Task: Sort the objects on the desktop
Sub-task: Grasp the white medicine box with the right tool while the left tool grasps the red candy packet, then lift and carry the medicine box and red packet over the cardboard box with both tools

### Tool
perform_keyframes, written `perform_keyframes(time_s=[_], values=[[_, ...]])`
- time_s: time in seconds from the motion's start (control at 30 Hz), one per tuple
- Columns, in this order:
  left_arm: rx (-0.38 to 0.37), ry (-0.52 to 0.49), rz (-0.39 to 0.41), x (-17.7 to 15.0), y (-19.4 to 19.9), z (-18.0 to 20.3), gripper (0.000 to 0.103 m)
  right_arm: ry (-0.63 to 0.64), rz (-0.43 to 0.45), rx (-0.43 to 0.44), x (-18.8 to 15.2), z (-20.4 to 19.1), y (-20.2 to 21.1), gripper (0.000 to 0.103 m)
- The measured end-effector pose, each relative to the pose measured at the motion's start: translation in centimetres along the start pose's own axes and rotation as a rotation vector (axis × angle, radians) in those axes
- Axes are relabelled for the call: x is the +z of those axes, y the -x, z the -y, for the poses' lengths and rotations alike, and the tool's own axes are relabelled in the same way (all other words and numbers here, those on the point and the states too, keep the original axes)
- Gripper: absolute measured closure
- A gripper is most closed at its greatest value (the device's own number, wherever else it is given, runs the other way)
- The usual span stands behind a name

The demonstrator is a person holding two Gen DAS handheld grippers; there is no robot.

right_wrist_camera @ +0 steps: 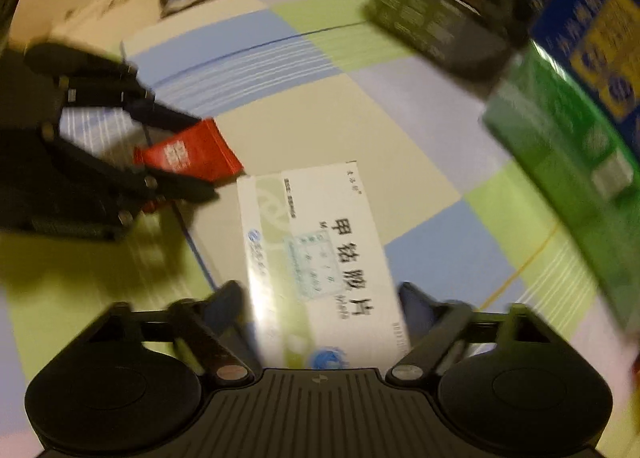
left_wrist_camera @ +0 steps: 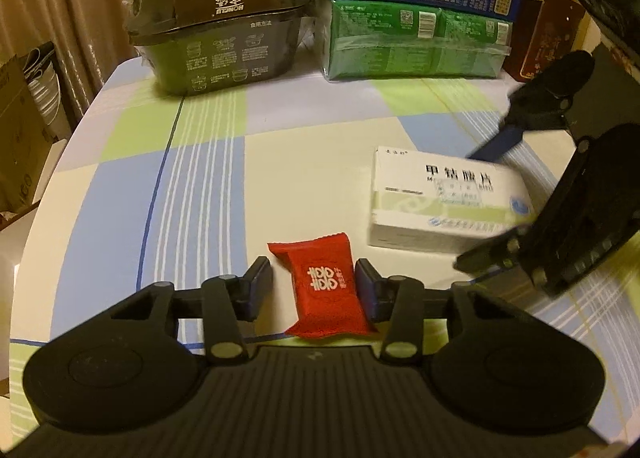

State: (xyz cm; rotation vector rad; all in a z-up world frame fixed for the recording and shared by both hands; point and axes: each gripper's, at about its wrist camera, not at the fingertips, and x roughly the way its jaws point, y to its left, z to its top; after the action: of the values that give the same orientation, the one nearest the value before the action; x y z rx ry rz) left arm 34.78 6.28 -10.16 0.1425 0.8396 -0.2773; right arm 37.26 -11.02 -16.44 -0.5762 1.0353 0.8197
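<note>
The red candy packet [left_wrist_camera: 325, 290] lay flat on the checked bench [left_wrist_camera: 312, 162], directly at 12 o'clock from the left gripper [left_wrist_camera: 314, 288] and already between its two fingers. Its long axis ran roughly 11 to 5 o'clock, along the fingers and not across them. The right finger sat just beside the packet's edge, perhaps touching it, while a narrow gap showed at the left finger, so the gripper stood partly open and held nothing yet.

The white medicine box [left_wrist_camera: 446, 204] lay at about 2 o'clock from the left gripper, near the packet but apart from it. In the right wrist view the same medicine box [right_wrist_camera: 320, 254] sat at 12 o'clock between the fingers of the right gripper [right_wrist_camera: 320, 314], its long axis running away along them. That view was smeared, so I could not tell whether the fingers pressed the box or only flanked it.

Each gripper was nearer its own item. For the packet, the coming move seemed only a matter of closing on its short width.
</note>
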Motion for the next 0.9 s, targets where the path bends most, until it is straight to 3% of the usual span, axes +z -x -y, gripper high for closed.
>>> perform_keyframes(time_s=[0.07, 0.2, 0.3, 0.57, 0.9], values=[[0.004, 0.0, -0.007, 0.0, 0.1, 0.3, 0.062, -0.087, -0.008, -0.025, -0.5, 0.0, 0.3, 0.032], [0.006, 0.009, -0.032, -0.3, 0.7, 1.1, 0.076, -0.153, -0.025, -0.072, -1.5, -1.3, 1.2, 0.034], [0.007, 0.04, -0.061, -1.1, 1.7, 1.9, 0.079, -0.275, -0.016, -0.096, -3.5, -2.1, 2.5, 0.034], [-0.06, 0.063, -0.093, -3.8, 7.1, 6.0, 0.08, -0.576, 0.054, -0.08, -11.1, -5.8, 8.0, 0.034], [-0.135, 0.085, -0.087, -8.0, 14.0, 13.1, 0.08, -0.782, 0.146, -0.127, -20.5, -11.7, 15.7, 0.034]])
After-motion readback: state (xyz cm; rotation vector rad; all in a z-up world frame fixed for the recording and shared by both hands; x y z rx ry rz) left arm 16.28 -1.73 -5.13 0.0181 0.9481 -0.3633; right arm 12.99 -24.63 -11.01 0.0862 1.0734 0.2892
